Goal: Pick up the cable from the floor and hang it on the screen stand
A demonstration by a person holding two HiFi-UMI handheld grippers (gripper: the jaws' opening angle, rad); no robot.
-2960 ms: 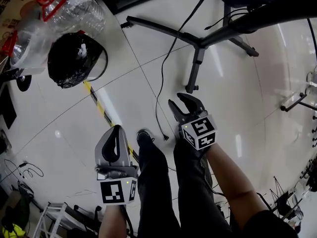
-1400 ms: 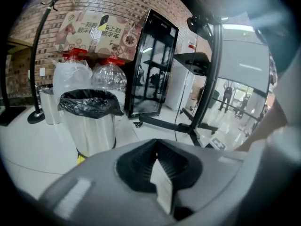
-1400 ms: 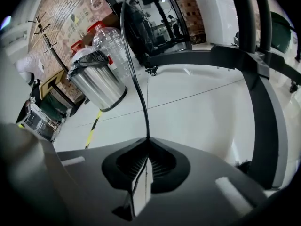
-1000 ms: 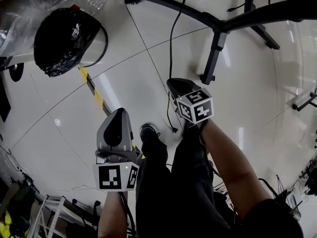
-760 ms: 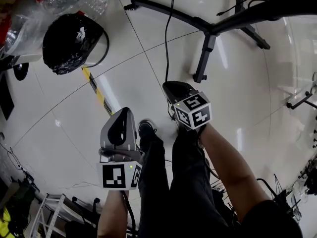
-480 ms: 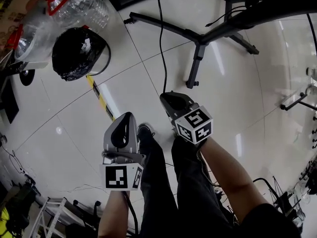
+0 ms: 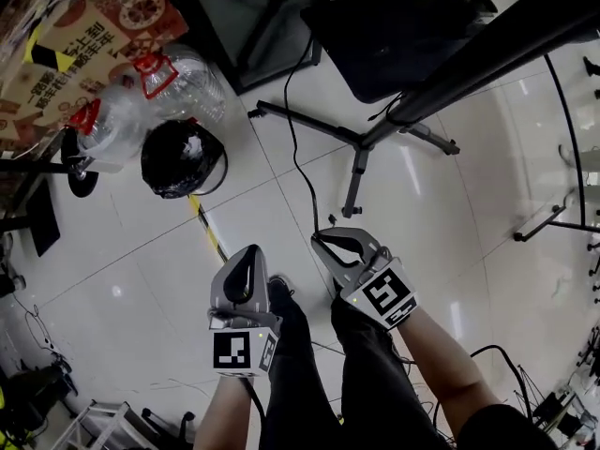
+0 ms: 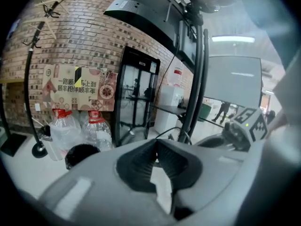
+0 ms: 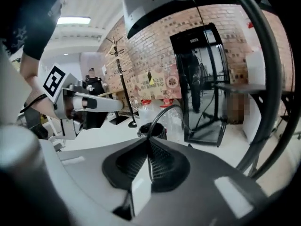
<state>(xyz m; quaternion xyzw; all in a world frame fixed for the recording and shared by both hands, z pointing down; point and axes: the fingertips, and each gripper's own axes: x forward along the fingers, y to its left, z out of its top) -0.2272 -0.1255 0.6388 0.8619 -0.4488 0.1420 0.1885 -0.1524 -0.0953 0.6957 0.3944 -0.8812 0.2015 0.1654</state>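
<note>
Two claws show, only one loaded. The right claw (image 7: 328, 245) is clenched on the cable (image 7: 298, 157), low and just on the near side of the screen stand (image 7: 357, 144) feet. The right gripper view has the thin cord pinched between the very tips and arcing up out of them. The left claw (image 7: 246, 262) is closed on itself with nothing in it, beside the right one and further from the stand. From the grip the cable runs across the floor (image 7: 422, 204), past the stand's spread legs and up behind them; where its far end goes can't be seen. The hang is not yet done, since nothing is draped on the stand.

The main risk is slip. The cord is thin and round and held only at the tips, so a quick lift or swing toward the stand could pull it through the pads and drop it. Second is snagging: the slack lies close to the stand's legs and could catch on a foot as it rises, then jerk taut. Third, if the far end is plugged in somewhere behind the stand, a hard pull could yank it or rock the stand. The black bin bag (image 7: 182, 158), off to the side of the stand, looks clear of the path. The empty left claw would have to open before it could help feed slack.
</note>
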